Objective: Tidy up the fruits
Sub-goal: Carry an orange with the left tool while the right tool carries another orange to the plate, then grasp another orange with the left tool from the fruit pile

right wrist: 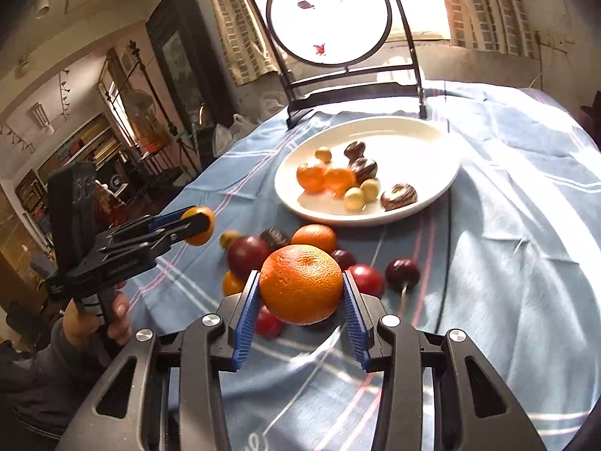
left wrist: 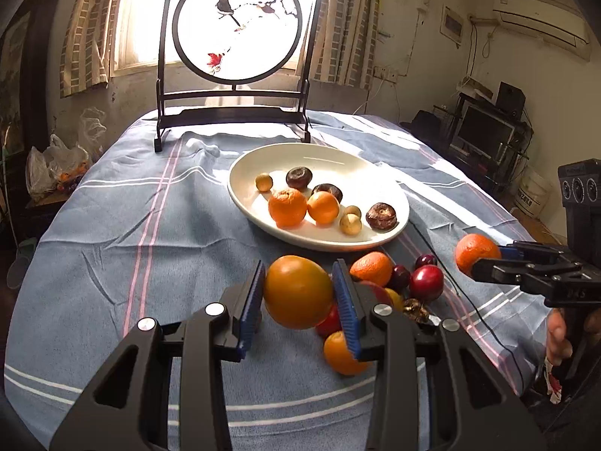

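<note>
Two hand-held grippers, each clamping one orange (left wrist: 296, 291) (right wrist: 301, 283).

A smooth orange-yellow persimmon (left wrist: 296, 291) and a dimpled orange tangerine (right wrist: 301, 283) were each held aloft. Red plums (right wrist: 247, 255) and small oranges (right wrist: 314, 238) lay clustered beside the white oval plate (right wrist: 432, 131) holding more fruit.

Red fruit (right wrist: 267, 324) half hidden behind blue fingers (right wrist: 246, 315)

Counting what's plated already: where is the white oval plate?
In both wrist views the white oval plate sits mid-table, between the loose fruit pile and the round bird screen.
</note>
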